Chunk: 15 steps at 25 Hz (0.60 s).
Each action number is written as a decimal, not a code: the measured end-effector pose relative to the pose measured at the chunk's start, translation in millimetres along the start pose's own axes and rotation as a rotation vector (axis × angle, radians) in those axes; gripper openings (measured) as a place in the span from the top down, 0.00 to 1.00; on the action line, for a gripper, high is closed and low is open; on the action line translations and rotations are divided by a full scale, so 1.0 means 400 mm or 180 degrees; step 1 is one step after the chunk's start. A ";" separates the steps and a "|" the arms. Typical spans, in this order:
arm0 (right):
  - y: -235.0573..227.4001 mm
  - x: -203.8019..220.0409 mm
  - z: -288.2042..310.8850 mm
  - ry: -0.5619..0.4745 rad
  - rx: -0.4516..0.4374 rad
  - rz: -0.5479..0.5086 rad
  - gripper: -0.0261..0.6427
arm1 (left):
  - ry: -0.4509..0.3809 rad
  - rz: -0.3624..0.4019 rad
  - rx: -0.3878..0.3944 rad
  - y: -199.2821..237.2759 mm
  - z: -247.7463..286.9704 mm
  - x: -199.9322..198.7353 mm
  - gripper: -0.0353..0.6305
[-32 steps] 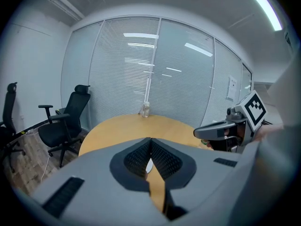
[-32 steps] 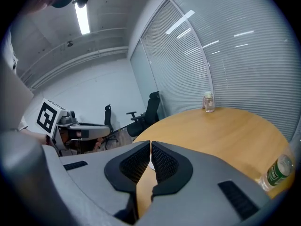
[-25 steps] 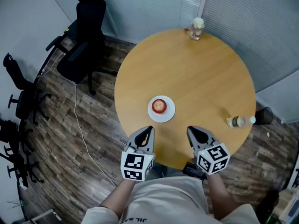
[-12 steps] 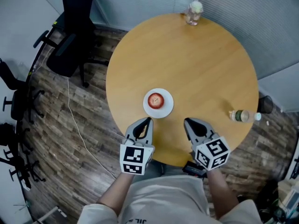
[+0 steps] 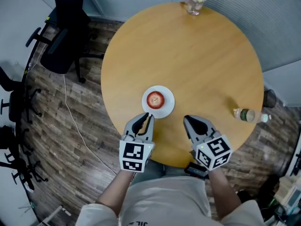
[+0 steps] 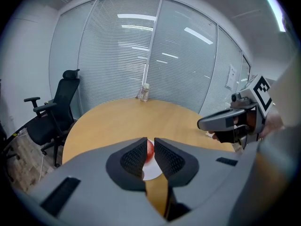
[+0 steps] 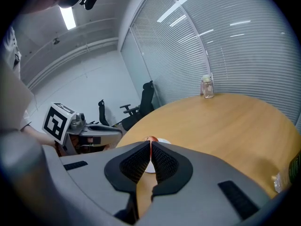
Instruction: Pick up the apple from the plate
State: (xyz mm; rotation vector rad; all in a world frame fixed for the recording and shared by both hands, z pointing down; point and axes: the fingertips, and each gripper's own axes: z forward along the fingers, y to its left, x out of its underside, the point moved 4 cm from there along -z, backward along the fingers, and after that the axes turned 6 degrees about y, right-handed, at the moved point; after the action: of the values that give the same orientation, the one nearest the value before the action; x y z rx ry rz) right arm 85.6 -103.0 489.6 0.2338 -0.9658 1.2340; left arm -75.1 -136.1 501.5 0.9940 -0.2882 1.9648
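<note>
Red apple (image 5: 155, 99) sits in the middle of the white plate (image 5: 167, 108), just below centre of my head view, on the round wooden worktop (image 5: 202, 55). My left tongs (image 5: 146, 118) hang just below the plate's near rim. Their jaws are opening a little with nothing between them, and the apple shows beyond through the slit. My right tongs (image 5: 188, 121), lower right of the plate, are clenched and empty. A bottle (image 5: 248, 115) lies at the worktop's right edge.

Apple (image 5: 155, 99) on plate (image 5: 168, 107) (bottle (image 5: 245, 115) lying well right).
</note>
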 end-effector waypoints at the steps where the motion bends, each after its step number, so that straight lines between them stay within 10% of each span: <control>1: -0.002 0.001 0.004 0.0016 0.0001 0.0012 0.91 | 0.0013 0.0006 0.0009 0.004 0.008 -0.001 0.86; 15: -0.015 0.044 0.024 0.0139 0.0002 0.0160 0.91 | 0.0280 0.0126 0.0154 0.023 0.141 0.049 0.42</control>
State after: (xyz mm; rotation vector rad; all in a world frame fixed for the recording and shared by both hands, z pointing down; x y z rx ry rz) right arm 86.4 -99.2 510.1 0.1833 -0.9383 1.2802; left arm -58.0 -160.1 554.2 0.9359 -0.2134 2.0537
